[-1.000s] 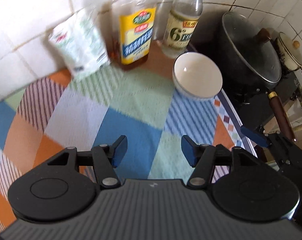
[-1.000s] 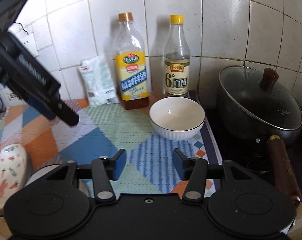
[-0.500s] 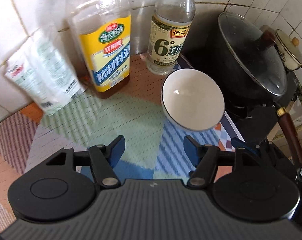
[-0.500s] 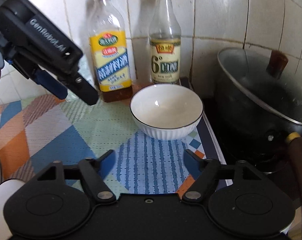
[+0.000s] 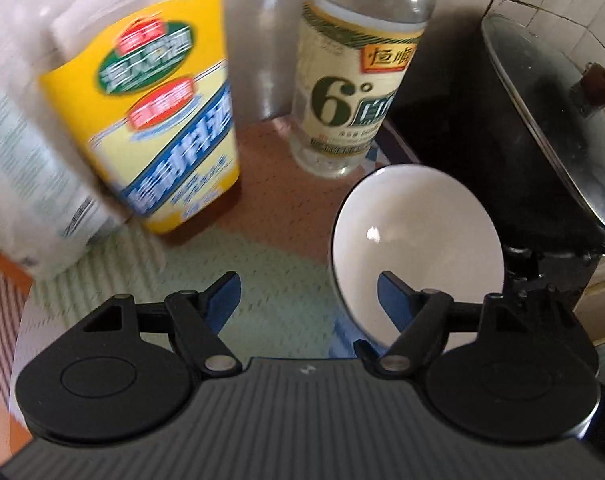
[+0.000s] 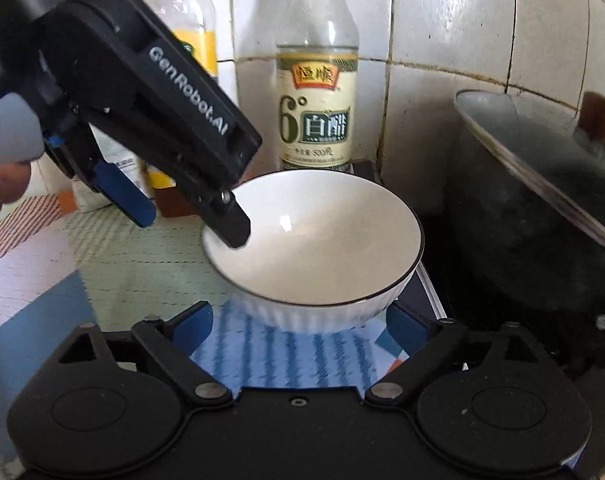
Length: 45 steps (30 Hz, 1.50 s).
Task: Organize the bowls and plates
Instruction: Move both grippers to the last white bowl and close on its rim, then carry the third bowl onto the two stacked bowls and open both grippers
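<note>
A white ribbed bowl with a dark rim [image 6: 314,248] stands on the patterned mat, in front of the vinegar bottle. It also shows in the left wrist view [image 5: 418,240]. My left gripper [image 5: 308,298] is open; its right finger reaches over the bowl's left rim, its left finger is outside. From the right wrist view the left gripper [image 6: 190,216] comes in from the upper left, one finger tip inside the bowl. My right gripper [image 6: 300,324] is open and empty, its fingers either side of the bowl's near wall.
A yellow-labelled cooking wine bottle [image 5: 158,120] and a vinegar bottle [image 6: 316,116] stand against the tiled wall. A white packet [image 5: 26,184] leans at the left. A black pot with glass lid [image 6: 542,200] sits right of the bowl on the stove.
Both grippers have moved forward to the bowl. The left gripper's finger now sits over the bowl's rim, and the right gripper's fingers have spread wider around its near side.
</note>
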Each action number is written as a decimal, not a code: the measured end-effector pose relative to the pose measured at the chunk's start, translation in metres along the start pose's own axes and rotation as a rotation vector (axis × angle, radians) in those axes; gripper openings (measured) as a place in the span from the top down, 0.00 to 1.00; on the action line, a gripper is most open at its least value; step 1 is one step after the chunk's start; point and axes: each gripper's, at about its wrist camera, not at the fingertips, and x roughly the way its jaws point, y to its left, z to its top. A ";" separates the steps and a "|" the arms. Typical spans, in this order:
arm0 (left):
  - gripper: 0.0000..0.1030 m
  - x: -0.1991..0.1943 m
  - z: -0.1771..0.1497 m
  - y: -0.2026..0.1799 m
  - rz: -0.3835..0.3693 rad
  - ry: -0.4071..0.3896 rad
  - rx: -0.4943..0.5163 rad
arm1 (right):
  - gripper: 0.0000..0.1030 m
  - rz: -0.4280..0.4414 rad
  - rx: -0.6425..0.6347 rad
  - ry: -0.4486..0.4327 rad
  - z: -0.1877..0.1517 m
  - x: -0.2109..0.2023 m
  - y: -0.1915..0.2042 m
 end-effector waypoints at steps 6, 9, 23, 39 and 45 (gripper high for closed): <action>0.32 0.009 -0.002 -0.009 -0.080 -0.008 0.012 | 0.06 0.002 0.007 -0.015 0.001 0.005 0.000; 0.47 0.009 -0.005 -0.016 -0.074 -0.016 0.035 | 0.07 0.016 0.019 -0.015 0.000 0.008 -0.002; 0.91 0.010 -0.001 0.006 -0.077 0.093 -0.072 | 0.10 0.081 -0.027 -0.023 -0.002 0.018 -0.005; 0.90 -0.103 -0.032 -0.031 -0.018 -0.024 0.111 | 0.10 0.109 -0.046 -0.092 0.010 -0.066 0.007; 0.90 -0.150 -0.047 -0.033 -0.011 -0.017 0.089 | 0.11 0.128 -0.095 -0.116 0.018 -0.114 0.016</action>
